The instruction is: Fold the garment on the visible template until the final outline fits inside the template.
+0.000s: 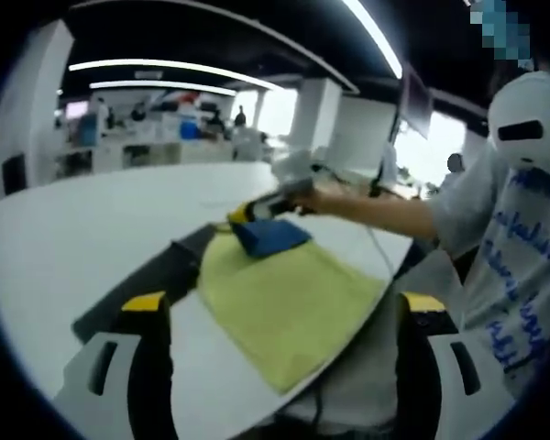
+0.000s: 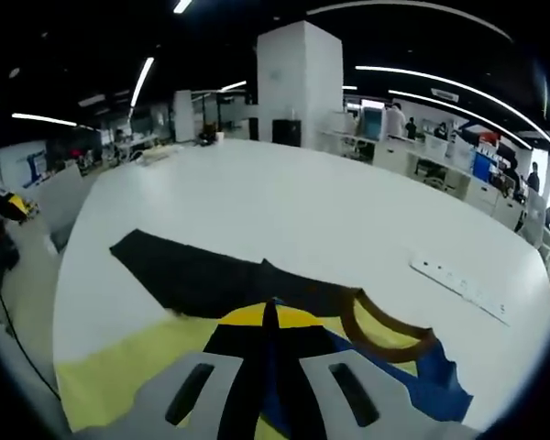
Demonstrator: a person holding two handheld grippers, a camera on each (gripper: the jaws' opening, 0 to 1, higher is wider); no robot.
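Observation:
A yellow-green garment (image 1: 284,302) lies flat near the table's front edge, with a blue part (image 1: 270,236) turned up at its far end. Under it and to the left lies the dark template (image 1: 156,280). My right gripper (image 1: 247,214), held in a person's hand, is shut on that blue part. My left gripper (image 1: 284,304) hangs open above the garment's near end, jaws wide apart. In the right gripper view my right gripper (image 2: 270,313) is shut on the garment (image 2: 119,376) beside its brown collar (image 2: 385,328), with the template (image 2: 197,270) just beyond.
The white table (image 1: 92,229) stretches far back and left. A white power strip (image 2: 458,284) lies at the right. A person in a white shirt with blue print (image 1: 522,266) stands at the table's near edge. Office desks and people are far behind.

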